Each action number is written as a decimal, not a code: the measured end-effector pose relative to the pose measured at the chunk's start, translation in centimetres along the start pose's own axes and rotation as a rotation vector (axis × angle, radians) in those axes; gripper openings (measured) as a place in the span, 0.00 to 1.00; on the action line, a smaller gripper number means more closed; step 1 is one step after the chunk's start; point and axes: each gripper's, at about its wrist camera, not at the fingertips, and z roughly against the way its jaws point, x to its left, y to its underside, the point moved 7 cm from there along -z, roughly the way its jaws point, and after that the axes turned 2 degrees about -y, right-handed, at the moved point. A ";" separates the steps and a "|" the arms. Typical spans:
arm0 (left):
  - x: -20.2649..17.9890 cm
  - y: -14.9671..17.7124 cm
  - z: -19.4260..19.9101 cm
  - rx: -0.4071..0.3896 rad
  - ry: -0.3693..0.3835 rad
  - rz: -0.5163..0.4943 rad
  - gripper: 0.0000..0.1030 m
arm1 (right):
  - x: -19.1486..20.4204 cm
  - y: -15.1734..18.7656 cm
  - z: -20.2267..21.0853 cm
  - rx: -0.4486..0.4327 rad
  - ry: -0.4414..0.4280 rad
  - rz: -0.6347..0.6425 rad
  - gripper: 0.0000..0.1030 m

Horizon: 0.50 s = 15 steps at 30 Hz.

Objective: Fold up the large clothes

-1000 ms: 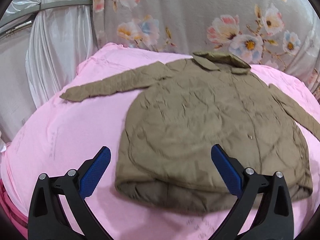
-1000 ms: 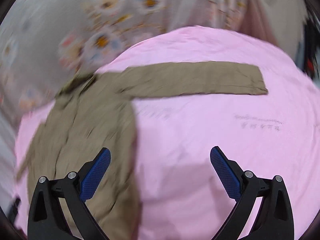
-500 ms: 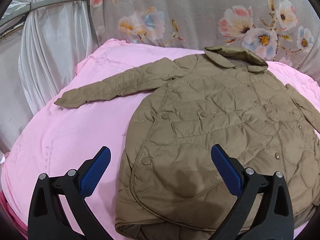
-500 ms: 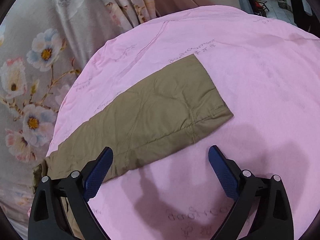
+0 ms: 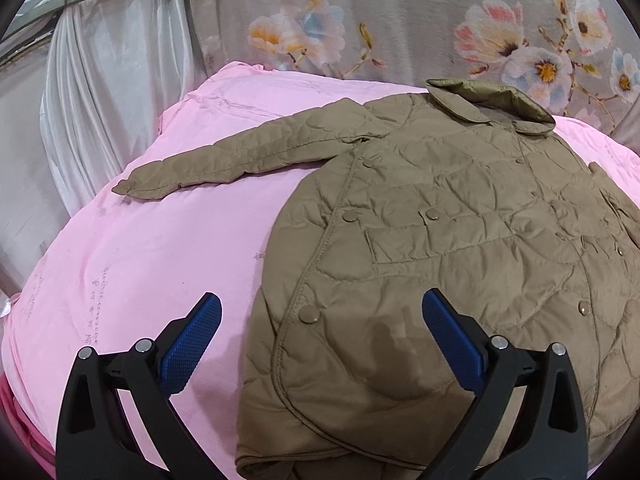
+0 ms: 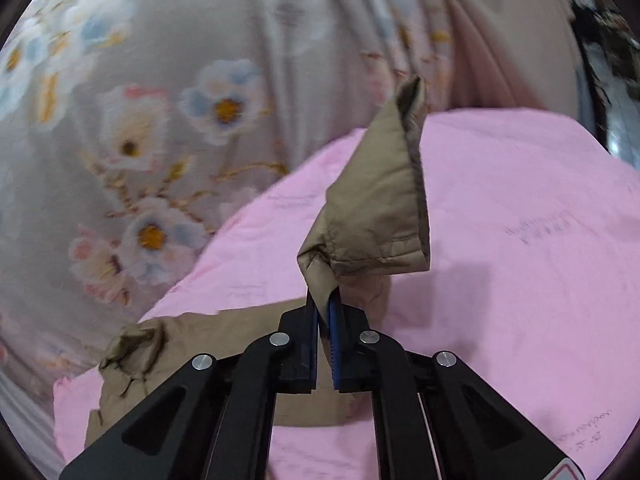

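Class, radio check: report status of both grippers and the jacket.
Left gripper open, above jacket hem. Right gripper shut on sleeve cuff, lifted off pink cover. Nothing in the way.

A pink sheet (image 5: 132, 264) spread under and ahead of the left tool, printed with faint small writing (too small to read). Beyond it hung a grey floral curtain (image 5: 400, 20), and off to the far left a pale satin drape (image 5: 100, 92). Ahead of the right tool, the sheet (image 6: 520, 280) and the blurred curtain (image 6: 160, 120) showed again.
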 end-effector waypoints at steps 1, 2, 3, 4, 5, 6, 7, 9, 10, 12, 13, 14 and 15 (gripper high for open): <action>0.2 -0.1 0.0 0.001 -0.003 0.004 0.95 | 3.8 0.0 0.5 -0.004 -0.054 0.066 0.06; 0.5 -0.2 0.0 0.003 -0.007 0.007 0.95 | 7.0 0.3 0.8 -0.001 -0.100 0.119 0.06; 0.8 -0.3 -0.1 0.007 -0.010 0.011 0.95 | 10.5 0.9 1.1 0.007 -0.155 0.175 0.06; 1.1 -0.4 -0.1 0.010 -0.012 0.017 0.95 | 14.1 1.9 1.4 0.020 -0.214 0.225 0.06; 1.4 -0.5 -0.1 0.011 -0.014 0.024 0.95 | 17.2 3.1 1.5 0.039 -0.266 0.268 0.06; 1.9 -0.6 -0.2 0.011 -0.016 0.031 0.95 | 19.7 4.2 1.4 0.060 -0.307 0.301 0.06; 2.3 -0.7 -0.2 0.012 -0.019 0.036 0.95 | 22.2 5.6 1.2 0.084 -0.346 0.337 0.05; 3.3 -0.9 -0.3 0.012 -0.022 0.052 0.95 | 27.1 9.4 0.8 0.145 -0.418 0.413 0.05; 3.6 -1.0 -0.4 0.014 -0.019 0.058 0.95 | 29.0 11.4 0.5 0.175 -0.444 0.451 0.05; 4.6 -1.1 -0.7 0.024 -0.006 0.075 0.95 | 32.7 16.1 -0.2 0.237 -0.475 0.535 0.06; 5.1 -1.2 -0.9 0.029 -0.006 0.083 0.95 | 34.1 18.4 -0.7 0.274 -0.488 0.568 0.06; 5.4 -1.2 -1.1 0.032 -0.006 0.088 0.95 | 35.2 20.5 -1.2 0.309 -0.497 0.592 0.06; 5.9 -1.3 -1.3 0.035 -0.007 0.096 0.95 | 36.0 22.5 -1.8 0.341 -0.501 0.614 0.07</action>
